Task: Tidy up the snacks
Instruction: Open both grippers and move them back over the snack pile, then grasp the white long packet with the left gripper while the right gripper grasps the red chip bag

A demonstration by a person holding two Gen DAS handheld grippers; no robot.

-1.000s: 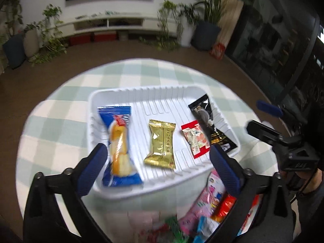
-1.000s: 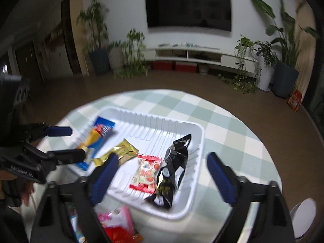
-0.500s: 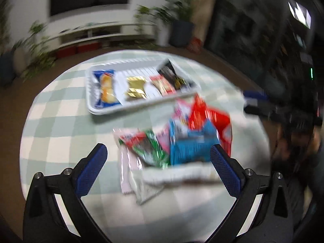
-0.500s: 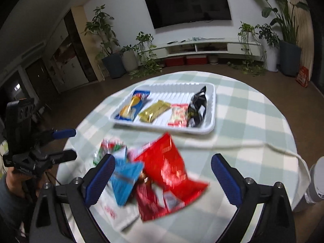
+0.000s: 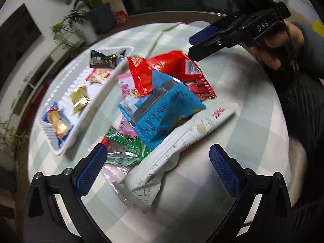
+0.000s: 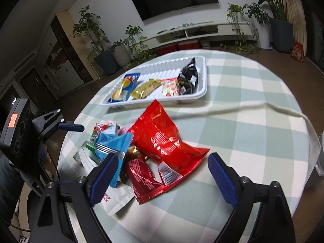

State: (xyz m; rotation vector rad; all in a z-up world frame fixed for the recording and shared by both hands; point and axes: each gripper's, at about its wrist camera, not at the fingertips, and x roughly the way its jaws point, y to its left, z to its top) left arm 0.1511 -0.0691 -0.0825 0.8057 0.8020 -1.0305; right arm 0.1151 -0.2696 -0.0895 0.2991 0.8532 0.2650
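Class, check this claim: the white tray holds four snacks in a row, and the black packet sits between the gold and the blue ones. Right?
Not quite. The white tray holds four, but the black packet sits at one end of the row, beside the red-and-white packet. The gold one lies beside the blue one. The right wrist view shows this.
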